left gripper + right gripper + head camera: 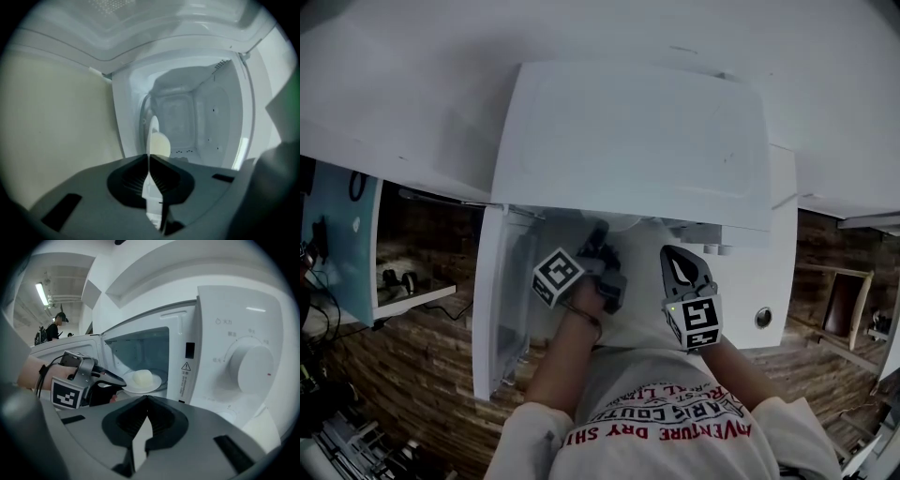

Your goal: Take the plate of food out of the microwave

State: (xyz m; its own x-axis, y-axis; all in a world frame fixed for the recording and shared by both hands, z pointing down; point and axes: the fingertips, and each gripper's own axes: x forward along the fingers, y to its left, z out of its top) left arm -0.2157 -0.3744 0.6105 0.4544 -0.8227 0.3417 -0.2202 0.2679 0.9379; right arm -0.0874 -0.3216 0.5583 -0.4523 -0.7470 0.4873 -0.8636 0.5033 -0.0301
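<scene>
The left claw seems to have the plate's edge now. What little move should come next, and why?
Probably draw the left gripper gently straight back, keeping the plate level: its jaws are pinched on the rim, the food sits on top, and the plate is inside the microwave.

Microwave: white, with faint grey print by the dial.
Plate: white.
Food: pale cream.
Left gripper: dark grey, with a cube of black-and-white square markers.
Right gripper: dark grey, with the same black-and-white cube.
Shirt: white, red and black lettering.
Floor: brown wood-grain strips.
</scene>
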